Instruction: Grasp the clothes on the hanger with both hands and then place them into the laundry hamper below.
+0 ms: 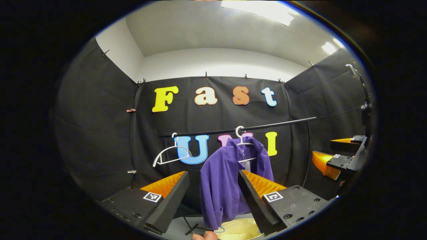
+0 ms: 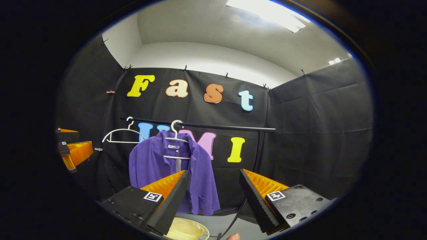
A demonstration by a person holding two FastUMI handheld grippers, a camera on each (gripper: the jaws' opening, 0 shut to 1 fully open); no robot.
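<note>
The approach is judged under way: both the left claw and right claw are held released, well short of the purple shirt, which must next be reached and gripped.

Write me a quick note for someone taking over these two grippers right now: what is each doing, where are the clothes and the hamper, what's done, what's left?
Left gripper: open, holding nothing, aimed at the purple shirt.
Right gripper: open, holding nothing, pointing just to one side of the shirt.
The shirt hangs on a white hanger on the black rail; a second, bare hanger hangs beside it.
The pale yellow hamper sits below the shirt.
Done: nothing yet.
Left: grasp the shirt with both grippers, take it off its hanger, lower it into the hamper.
</note>
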